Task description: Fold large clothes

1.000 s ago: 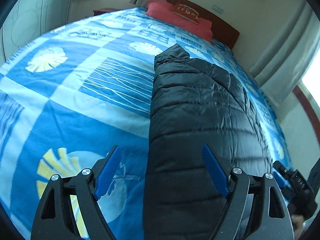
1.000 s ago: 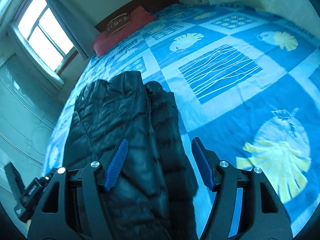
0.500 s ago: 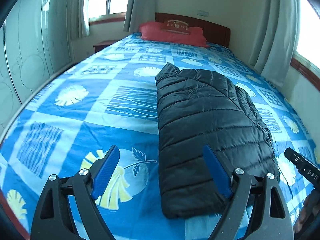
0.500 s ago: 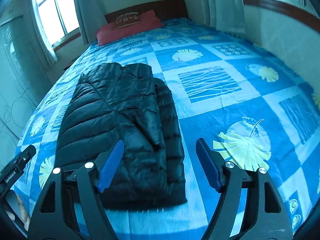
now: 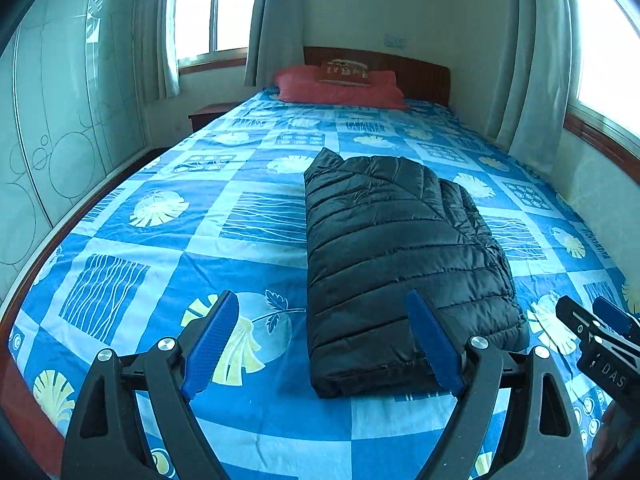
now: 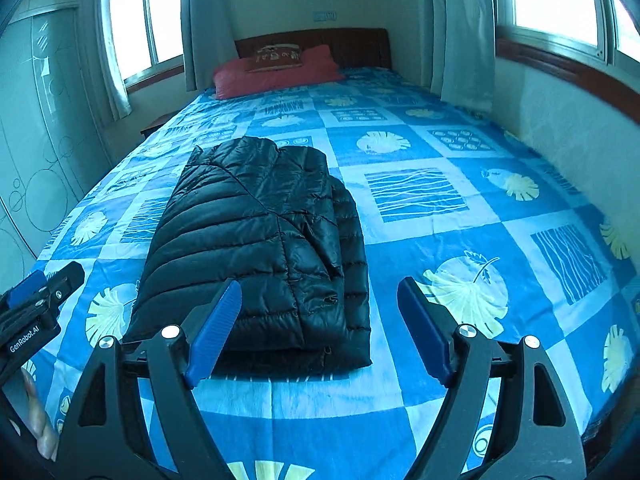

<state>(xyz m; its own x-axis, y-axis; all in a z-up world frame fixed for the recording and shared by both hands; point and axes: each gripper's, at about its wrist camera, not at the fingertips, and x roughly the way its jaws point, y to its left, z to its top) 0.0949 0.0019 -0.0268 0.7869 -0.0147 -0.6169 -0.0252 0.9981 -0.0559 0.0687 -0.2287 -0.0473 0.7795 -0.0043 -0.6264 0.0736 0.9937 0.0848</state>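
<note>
A black quilted puffer jacket point(image 5: 392, 256) lies folded into a long rectangle on the blue patterned bedspread point(image 5: 248, 216); it also shows in the right wrist view point(image 6: 260, 248). My left gripper point(image 5: 324, 344) is open and empty, held above the foot of the bed, clear of the jacket. My right gripper point(image 6: 320, 328) is open and empty, also above the foot of the bed and off the jacket. Each gripper shows at the edge of the other's view: the right one point(image 5: 600, 344) and the left one point(image 6: 36, 300).
A red pillow point(image 5: 340, 88) lies against the wooden headboard point(image 5: 420, 72). A wardrobe point(image 5: 52, 120) stands along the left side, a small nightstand point(image 5: 208, 114) beside the bed. Curtained windows point(image 6: 560, 0) and a wall run along the right side.
Both grippers have pulled back and up from the jacket toward the foot of the bed. The jacket now lies farther off and whole in view. Both stayed open.
</note>
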